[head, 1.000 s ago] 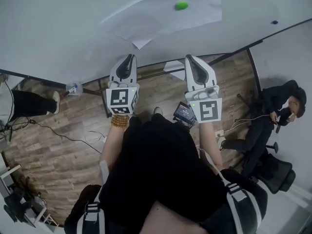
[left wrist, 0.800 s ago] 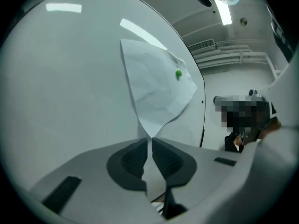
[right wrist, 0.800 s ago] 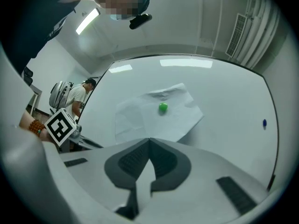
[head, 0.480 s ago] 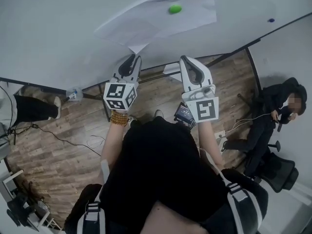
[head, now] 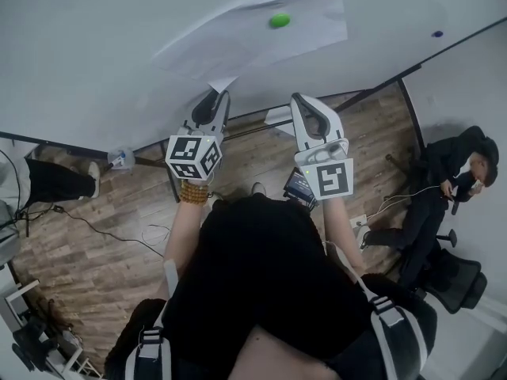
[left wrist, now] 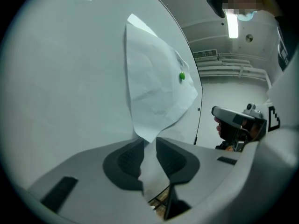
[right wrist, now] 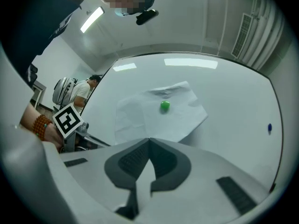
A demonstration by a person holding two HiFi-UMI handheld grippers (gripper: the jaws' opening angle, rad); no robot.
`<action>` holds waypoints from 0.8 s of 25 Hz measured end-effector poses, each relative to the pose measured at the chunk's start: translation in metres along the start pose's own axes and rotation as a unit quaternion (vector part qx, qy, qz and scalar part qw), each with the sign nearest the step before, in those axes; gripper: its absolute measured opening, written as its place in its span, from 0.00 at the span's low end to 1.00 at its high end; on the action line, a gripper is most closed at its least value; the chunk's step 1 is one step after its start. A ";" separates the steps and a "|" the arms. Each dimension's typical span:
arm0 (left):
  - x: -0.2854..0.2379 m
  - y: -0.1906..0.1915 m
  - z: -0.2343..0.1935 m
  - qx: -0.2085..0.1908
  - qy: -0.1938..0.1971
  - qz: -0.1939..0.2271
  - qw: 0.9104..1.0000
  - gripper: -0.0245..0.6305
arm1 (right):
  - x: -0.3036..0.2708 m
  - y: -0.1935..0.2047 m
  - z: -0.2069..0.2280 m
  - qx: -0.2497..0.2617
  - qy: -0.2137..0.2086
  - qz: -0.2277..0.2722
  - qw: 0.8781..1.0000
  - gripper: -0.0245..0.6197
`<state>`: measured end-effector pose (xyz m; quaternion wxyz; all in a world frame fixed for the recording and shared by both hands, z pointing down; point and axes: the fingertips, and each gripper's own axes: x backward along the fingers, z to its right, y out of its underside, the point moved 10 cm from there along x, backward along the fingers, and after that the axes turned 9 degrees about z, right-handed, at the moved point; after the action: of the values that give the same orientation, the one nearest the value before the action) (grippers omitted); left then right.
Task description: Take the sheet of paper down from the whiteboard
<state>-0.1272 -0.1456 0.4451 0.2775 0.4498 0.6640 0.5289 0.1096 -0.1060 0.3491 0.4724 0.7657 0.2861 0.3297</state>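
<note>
A crumpled white sheet of paper [head: 253, 34] is held against the large white whiteboard [head: 87, 46] under a small round green magnet [head: 279, 20], which is set near the sheet's middle. The white plastic left gripper [head: 215, 95] is placed just below the sheet's lowest corner, with that corner right ahead of the gap between the jaws. The white plastic right gripper [head: 301, 100] is found beside it to the right, below the sheet and apart from it. A small blue dot [head: 436, 33] is seen on the board, well to the right of the sheet.
</note>
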 end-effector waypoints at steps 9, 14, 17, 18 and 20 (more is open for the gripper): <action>0.002 -0.005 0.003 0.000 -0.018 0.021 1.000 0.08 | -0.002 -0.001 -0.005 0.001 -0.011 0.002 1.000 0.04; 0.007 -0.002 0.004 0.011 -0.033 0.028 0.999 0.05 | -0.003 -0.001 -0.005 0.001 -0.012 0.005 1.000 0.04; 0.008 -0.004 0.005 0.008 -0.040 0.032 0.999 0.05 | -0.003 -0.002 -0.004 0.003 -0.012 0.004 1.000 0.04; 0.009 -0.005 0.006 0.005 -0.042 0.034 0.999 0.05 | -0.003 -0.003 -0.003 0.006 -0.013 0.003 1.000 0.04; 0.009 -0.007 0.006 -0.001 -0.046 0.038 0.998 0.05 | -0.006 -0.007 -0.002 0.012 -0.013 0.003 1.000 0.04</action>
<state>-0.1279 -0.1350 0.4372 0.2875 0.4984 0.6326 0.5184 0.1039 -0.1070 0.3422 0.4659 0.7761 0.2820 0.3178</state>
